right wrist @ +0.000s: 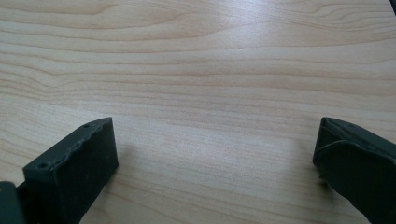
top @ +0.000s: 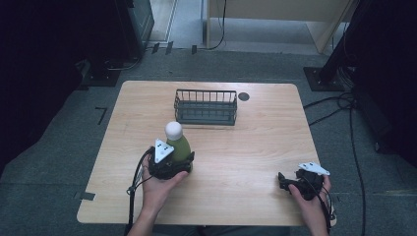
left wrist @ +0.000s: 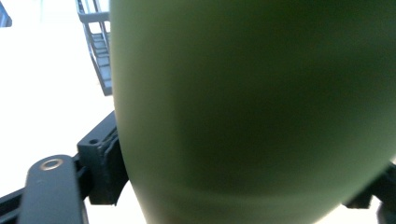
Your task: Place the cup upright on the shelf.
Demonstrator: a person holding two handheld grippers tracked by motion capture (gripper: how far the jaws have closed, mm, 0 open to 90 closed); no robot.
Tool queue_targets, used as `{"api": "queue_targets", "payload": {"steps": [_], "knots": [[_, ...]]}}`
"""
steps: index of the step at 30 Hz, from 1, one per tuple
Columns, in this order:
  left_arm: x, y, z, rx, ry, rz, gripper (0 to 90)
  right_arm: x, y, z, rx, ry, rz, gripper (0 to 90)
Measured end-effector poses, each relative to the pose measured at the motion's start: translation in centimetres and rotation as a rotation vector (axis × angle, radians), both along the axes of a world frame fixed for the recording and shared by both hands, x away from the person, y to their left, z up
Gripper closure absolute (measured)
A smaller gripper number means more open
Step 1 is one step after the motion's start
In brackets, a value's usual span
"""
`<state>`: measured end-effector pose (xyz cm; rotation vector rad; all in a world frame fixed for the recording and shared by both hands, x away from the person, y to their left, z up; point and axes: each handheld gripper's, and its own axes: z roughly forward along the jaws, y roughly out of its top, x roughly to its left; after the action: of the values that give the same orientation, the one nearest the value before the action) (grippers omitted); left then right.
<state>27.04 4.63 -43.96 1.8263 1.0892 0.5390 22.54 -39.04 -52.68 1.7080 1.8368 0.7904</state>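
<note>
Bottle blurred, base cut off

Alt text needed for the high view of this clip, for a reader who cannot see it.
A person's left hand-held gripper clamps an upright green bottle with a white round cap on a light wooden table. The right hand-held gripper rests open near the table's front right edge. A dark wire basket sits behind the bottle, toward the far edge.
</note>
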Motion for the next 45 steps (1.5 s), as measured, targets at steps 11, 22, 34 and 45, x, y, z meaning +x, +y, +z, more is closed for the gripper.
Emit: {"api": "queue_targets", "payload": {"steps": [11, 22, 34, 45], "knots": [[0.4, -0.3, 0.1, 0.03, -0.032, -0.004, 20.4, 0.0, 0.0, 0.0, 0.0, 0.0, 0.0, 0.0], [1.5, -0.6, 0.6, 0.027, -0.036, -0.012, 20.8, 0.0, 0.0, 0.0, -0.001, 0.0, 0.001, 0.0], [3.6, -0.6, 2.5, 0.016, -0.071, -0.006, 20.9, 0.0, 0.0, 0.0, 0.001, 0.001, 0.0, 0.0], [6.3, -0.8, 4.3, 0.019, -0.088, 0.005, 20.9, 0.0, 0.0, 0.0, 0.003, 0.0, -0.003, 0.0]]}}
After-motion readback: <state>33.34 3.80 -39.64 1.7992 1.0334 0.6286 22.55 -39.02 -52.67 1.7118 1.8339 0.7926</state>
